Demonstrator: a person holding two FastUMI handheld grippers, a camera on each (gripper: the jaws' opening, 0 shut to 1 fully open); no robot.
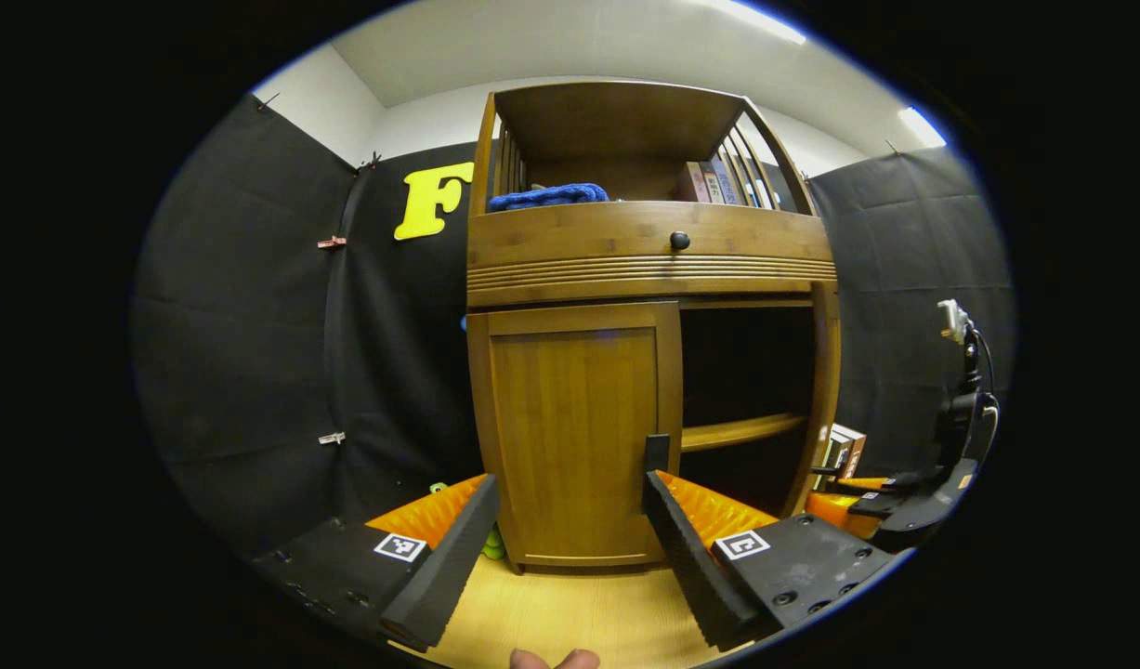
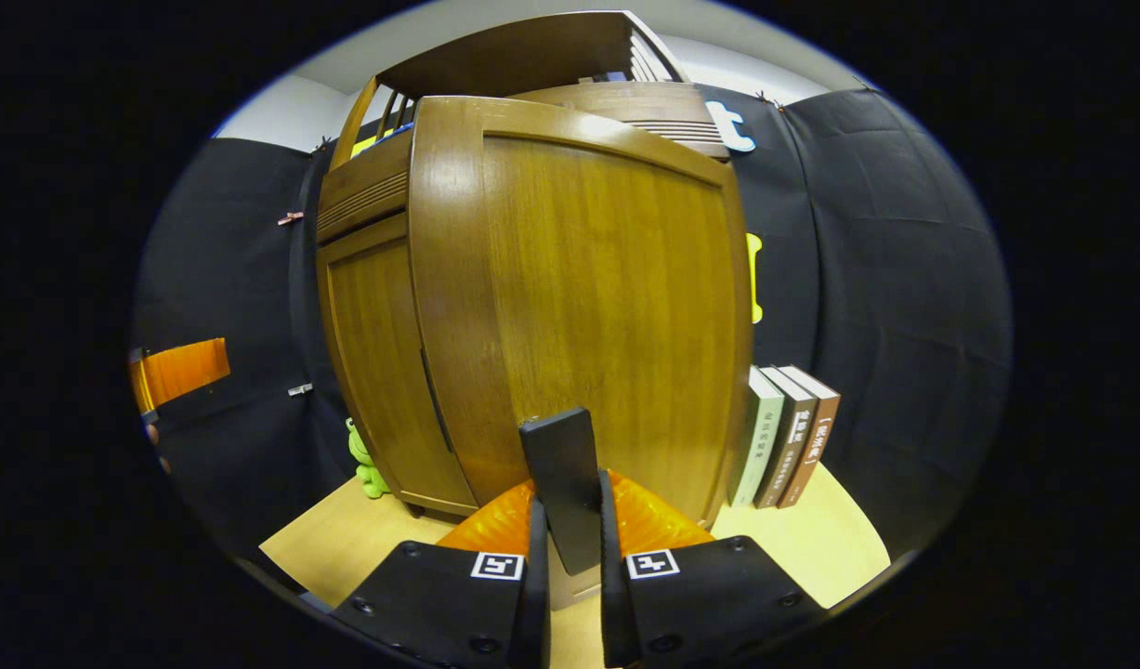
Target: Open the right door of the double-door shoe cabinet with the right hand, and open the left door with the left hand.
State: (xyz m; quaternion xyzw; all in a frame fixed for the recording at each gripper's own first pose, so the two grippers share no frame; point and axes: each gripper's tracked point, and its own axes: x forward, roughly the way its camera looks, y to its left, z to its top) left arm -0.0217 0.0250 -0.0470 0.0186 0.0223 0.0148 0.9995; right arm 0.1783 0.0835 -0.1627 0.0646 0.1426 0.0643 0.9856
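The wooden shoe cabinet (image 1: 644, 246) stands in front of me. Its left door (image 1: 574, 427) is closed, with a dark handle (image 1: 656, 452) at its right edge. My left gripper (image 1: 570, 483) is open and straddles the lower part of that door, its right fingertip just under the handle. The right door (image 2: 607, 325) is swung open, baring a dark inside with a shelf (image 1: 741, 430). My right gripper (image 2: 567, 520) is shut on the right door's dark handle (image 2: 560, 465). In the left gripper view the right gripper (image 1: 839, 480) shows at the open door's edge.
Three books (image 2: 783, 437) lean against the booth wall right of the cabinet. A green toy (image 2: 365, 460) sits by its left foot. A blue cloth (image 1: 546, 196) and books lie on the top shelf above a drawer knob (image 1: 679, 241). The left gripper (image 2: 179, 372) shows far left.
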